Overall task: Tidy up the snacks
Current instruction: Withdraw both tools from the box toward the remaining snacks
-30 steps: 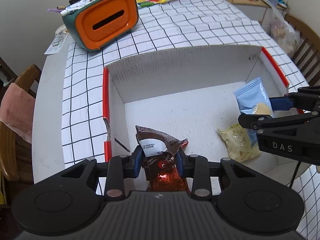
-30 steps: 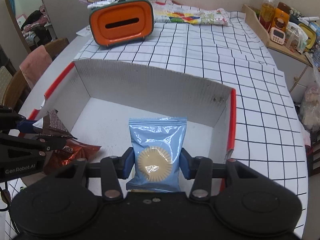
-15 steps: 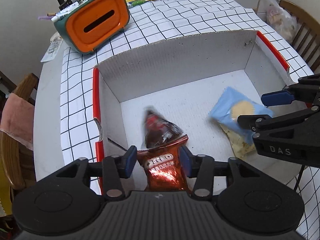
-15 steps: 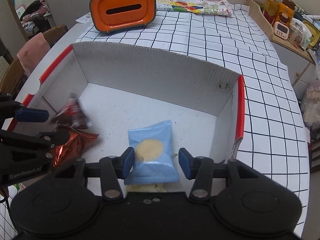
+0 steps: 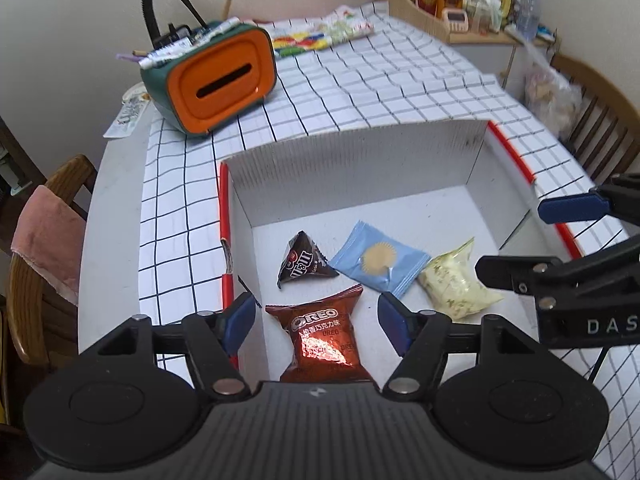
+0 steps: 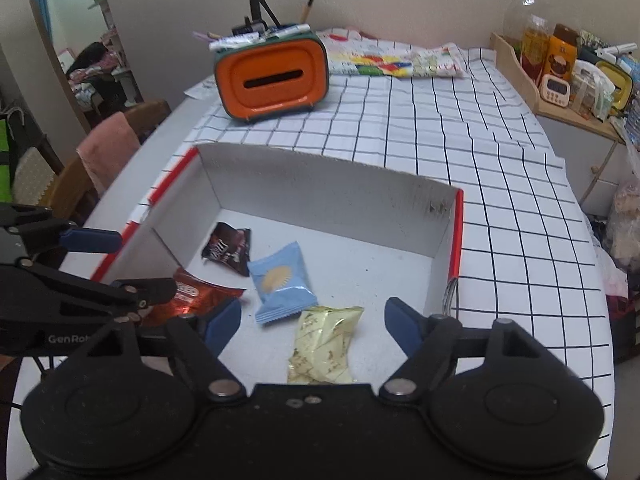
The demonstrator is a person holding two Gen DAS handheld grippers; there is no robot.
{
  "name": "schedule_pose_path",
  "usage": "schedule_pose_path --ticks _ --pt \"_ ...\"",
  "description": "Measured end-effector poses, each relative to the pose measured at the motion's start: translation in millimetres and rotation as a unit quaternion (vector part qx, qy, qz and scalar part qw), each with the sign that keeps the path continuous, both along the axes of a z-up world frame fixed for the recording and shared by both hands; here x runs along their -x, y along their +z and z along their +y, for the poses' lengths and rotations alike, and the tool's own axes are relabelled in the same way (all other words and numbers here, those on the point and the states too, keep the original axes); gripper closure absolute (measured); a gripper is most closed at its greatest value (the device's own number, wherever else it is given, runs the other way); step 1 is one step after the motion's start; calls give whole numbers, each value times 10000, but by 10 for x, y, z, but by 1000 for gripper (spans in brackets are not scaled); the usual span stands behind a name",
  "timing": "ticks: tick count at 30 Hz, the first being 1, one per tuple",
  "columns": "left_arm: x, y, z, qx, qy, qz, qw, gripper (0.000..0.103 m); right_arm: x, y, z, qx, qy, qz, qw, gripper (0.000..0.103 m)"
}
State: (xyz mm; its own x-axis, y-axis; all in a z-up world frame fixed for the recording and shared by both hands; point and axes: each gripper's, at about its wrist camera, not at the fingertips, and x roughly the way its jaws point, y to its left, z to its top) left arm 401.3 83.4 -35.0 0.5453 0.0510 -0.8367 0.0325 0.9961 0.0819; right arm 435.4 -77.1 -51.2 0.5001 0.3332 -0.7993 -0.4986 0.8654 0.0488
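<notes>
Left to right in the white cardboard box [image 5: 352, 176]: my left gripper [image 5: 318, 322], jaws just opened and empty, above the red foil Oreo packet [image 5: 322, 338]; the dark triangular chocolate packet [image 5: 302, 266]; the pale blue biscuit packet [image 5: 380, 260]; the cream foil packet [image 6: 322, 344] under my right gripper [image 6: 310, 326], likewise just opened and empty. Risk: a lowered finger could snag a released packet.

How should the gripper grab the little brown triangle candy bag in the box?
Probably by the pointed top of the brown triangle bag, coming straight down from above. It sits like a small pyramid on the white box floor, so its peak sticks up, while the blue packet crowds one lower corner.
</notes>
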Motion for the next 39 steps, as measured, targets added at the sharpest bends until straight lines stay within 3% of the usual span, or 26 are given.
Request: schedule_pose_path --ticks 4,13,21,30,34,39 --pt "170 140 -28 143 25 -243 9996 27 147 125 -24 -78 48 -125 9999 19" --pt "560 383 -123 257 53 -689 9973 24 451 349 -169 -341 51 -244 9991 7" --pt "1019 576 -310 0 90 -1301 9915 19 885 528 -332 -599 192 -491 9968 1" --pt "1533 602 -445 175 22 -1455 9892 17 1322 587 -530 -852 220 -527 9947 0" --pt "1776 550 -462 217 74 -1551 9876 7 1520 563 -621 -918 224 -570 9939 0" --pt "2000 421 -400 340 164 -1432 9890 6 1750 412 -725 -898 93 -441 9949 0"
